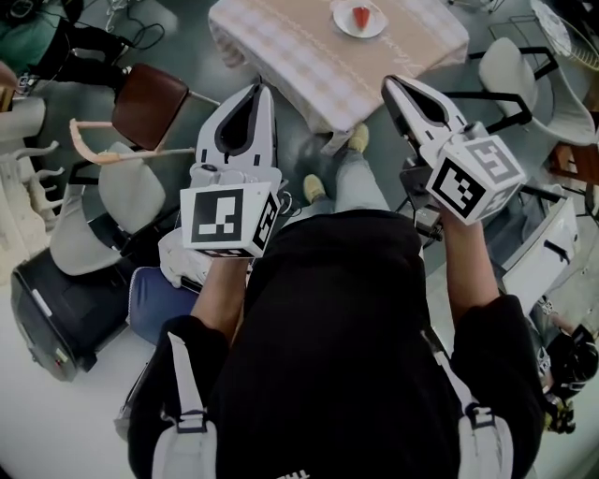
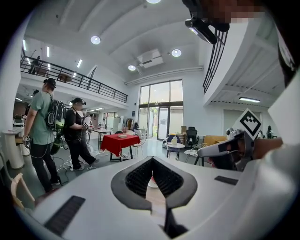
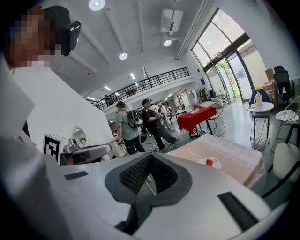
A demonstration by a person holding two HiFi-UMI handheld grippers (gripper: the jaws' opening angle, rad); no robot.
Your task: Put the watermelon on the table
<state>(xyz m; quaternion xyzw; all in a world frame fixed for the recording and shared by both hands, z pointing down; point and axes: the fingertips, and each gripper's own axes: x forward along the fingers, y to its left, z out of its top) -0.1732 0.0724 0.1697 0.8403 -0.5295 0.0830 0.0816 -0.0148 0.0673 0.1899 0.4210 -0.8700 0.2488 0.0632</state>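
My left gripper (image 1: 259,91) and right gripper (image 1: 389,84) are both clenched on nothing. The watermelon (image 1: 361,17) sits plated on the table (image 1: 281,47) at twelve o'clock. A careless forward swing could knock it off.

Brown chair (image 1: 150,105): reference item. Pale grey chair (image 1: 129,192): just below the brown chair in the head view. Black case (image 1: 56,313): lower still, leftward. White chair (image 1: 513,67): well apart, rightward.
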